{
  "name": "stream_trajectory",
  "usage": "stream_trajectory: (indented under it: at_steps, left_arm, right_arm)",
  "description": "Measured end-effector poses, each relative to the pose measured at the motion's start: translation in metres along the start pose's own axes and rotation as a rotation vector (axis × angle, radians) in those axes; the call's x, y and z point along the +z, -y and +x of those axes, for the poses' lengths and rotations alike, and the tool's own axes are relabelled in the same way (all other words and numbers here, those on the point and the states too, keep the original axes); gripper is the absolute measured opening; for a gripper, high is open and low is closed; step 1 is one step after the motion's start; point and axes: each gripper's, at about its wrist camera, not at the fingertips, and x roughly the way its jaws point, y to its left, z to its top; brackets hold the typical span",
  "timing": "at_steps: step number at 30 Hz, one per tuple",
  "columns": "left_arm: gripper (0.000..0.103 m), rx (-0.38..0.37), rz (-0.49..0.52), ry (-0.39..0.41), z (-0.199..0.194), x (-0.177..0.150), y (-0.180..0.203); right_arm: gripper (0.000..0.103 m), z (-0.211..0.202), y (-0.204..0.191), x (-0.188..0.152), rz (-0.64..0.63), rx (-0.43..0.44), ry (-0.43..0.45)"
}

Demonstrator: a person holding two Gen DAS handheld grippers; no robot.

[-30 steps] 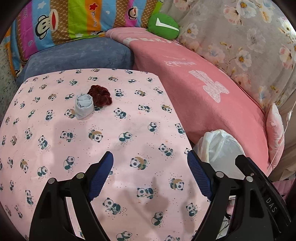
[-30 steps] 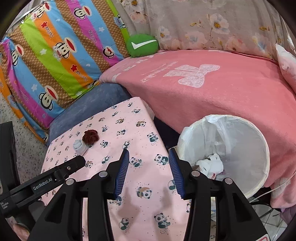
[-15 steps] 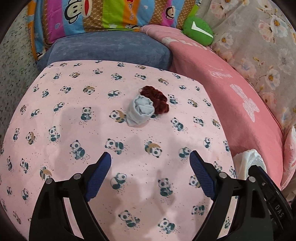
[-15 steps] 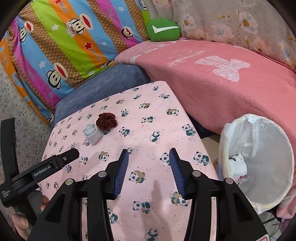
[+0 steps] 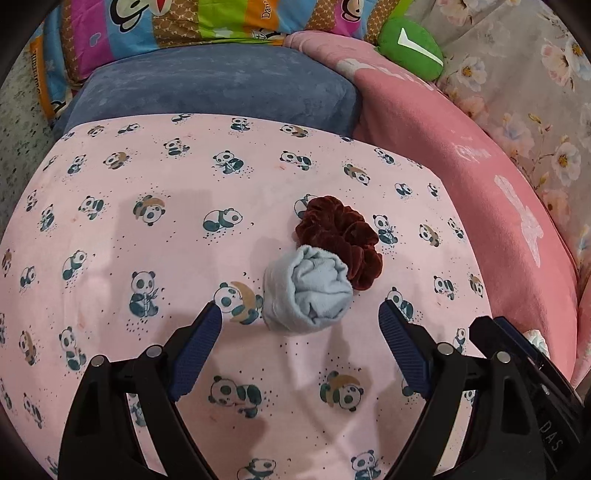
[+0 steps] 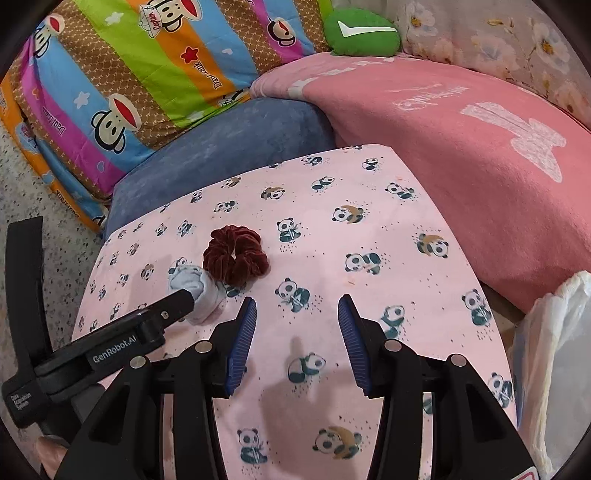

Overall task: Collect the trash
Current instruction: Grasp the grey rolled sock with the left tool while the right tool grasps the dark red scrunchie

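Observation:
A rolled pale blue cloth bundle point(image 5: 308, 288) lies on the pink panda-print table cover point(image 5: 147, 258), touching a dark red velvet scrunchie point(image 5: 340, 236) behind it. My left gripper point(image 5: 300, 317) is open, its blue pads wide apart, and the bundle sits just ahead of the gap between the fingertips, untouched. In the right wrist view the bundle point(image 6: 192, 284) and scrunchie point(image 6: 236, 256) lie to the left; the left gripper's black finger point(image 6: 177, 301) reaches beside the bundle. My right gripper point(image 6: 297, 304) is open over bare cloth, nothing between its pads.
A bin lined with a white bag point(image 6: 554, 350) stands off the table's right edge. A pink blanket point(image 6: 461, 147) covers the bed to the right. A blue cushion point(image 6: 221, 147), a striped monkey-print quilt point(image 6: 129, 66) and a green pouch point(image 6: 364, 33) lie behind.
Both grippers have swung left and lower over the table. The bundle and scrunchie now sit close to the left gripper's open fingers; the bin has slid to the right edge of view.

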Motion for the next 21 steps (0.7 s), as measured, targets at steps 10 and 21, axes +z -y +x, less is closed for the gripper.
stream_trajectory:
  at_steps: [10,21]
  left_arm:
    - [0.046,-0.112,-0.047,-0.023,0.007,0.003,-0.024]
    - [0.042,-0.089,-0.09,0.035,-0.015,-0.002,-0.052]
  right_arm:
    - [0.047,0.05,-0.021,0.03,-0.021,0.026,-0.021]
    - [0.042,0.112,-0.046,0.032,-0.044,0.055,-0.137]
